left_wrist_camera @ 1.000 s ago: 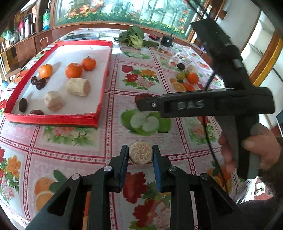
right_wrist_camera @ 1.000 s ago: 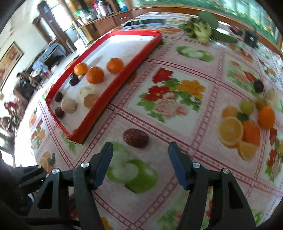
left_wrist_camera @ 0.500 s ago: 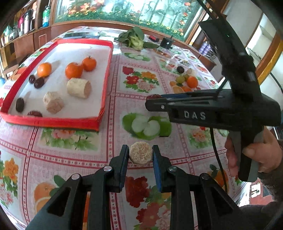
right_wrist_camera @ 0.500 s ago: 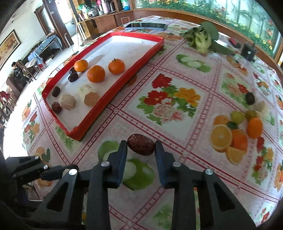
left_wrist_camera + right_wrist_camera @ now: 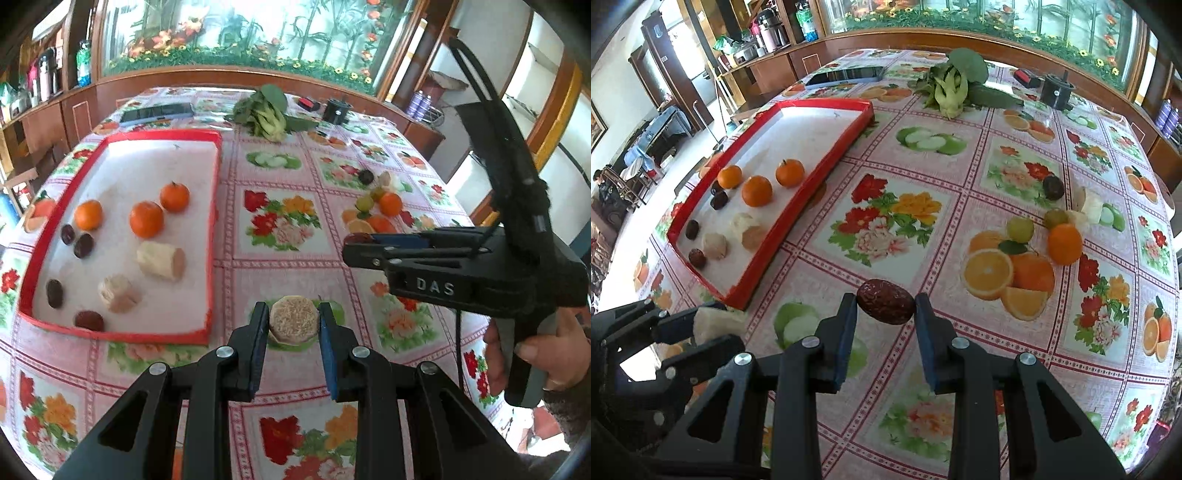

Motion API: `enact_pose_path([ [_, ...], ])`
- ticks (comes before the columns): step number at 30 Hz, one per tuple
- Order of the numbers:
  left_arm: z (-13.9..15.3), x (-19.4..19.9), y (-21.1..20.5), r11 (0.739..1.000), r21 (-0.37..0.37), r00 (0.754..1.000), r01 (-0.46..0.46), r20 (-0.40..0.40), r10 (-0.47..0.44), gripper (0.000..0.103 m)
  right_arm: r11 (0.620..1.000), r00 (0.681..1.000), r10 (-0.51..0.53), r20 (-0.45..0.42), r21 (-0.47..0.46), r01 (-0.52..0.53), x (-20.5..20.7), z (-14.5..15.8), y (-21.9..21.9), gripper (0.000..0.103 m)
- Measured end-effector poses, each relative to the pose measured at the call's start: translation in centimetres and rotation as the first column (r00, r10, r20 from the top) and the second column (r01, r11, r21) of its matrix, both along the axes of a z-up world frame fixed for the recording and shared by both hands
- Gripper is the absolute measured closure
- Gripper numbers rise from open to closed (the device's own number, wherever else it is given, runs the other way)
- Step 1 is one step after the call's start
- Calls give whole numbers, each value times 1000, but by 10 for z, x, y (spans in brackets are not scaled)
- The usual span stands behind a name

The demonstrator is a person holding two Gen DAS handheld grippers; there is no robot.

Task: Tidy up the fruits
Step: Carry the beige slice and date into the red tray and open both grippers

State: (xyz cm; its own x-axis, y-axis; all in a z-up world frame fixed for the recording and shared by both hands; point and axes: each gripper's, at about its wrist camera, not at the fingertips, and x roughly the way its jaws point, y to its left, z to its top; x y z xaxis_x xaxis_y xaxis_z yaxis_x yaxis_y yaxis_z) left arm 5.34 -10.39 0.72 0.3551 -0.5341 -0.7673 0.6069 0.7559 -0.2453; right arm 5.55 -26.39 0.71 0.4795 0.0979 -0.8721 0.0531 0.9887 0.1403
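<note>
Squarely between fingers [image 5: 849,325]: red date [image 5: 885,301].

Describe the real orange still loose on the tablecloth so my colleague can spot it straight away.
Start at the red tray, then cross the flowered tablecloth to its far right side, where loose fruit sits by a printed picture of cut oranges. The loose orange stands at that print's upper right. Unlike the flat print it is round, and its neighbours are two smaller green fruits and pale chunks.
</note>
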Motion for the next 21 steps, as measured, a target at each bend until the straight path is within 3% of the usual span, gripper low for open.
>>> enact_pose_path([
  [12, 9, 41, 26, 998, 22, 997, -67, 30, 66, 77, 998, 998, 58, 17, 14, -58, 45, 15, 47, 69],
  [21, 11, 106, 61, 982, 45, 983, -182, 30, 181, 77, 995, 994, 92, 63, 23, -94, 103, 29, 78, 69],
])
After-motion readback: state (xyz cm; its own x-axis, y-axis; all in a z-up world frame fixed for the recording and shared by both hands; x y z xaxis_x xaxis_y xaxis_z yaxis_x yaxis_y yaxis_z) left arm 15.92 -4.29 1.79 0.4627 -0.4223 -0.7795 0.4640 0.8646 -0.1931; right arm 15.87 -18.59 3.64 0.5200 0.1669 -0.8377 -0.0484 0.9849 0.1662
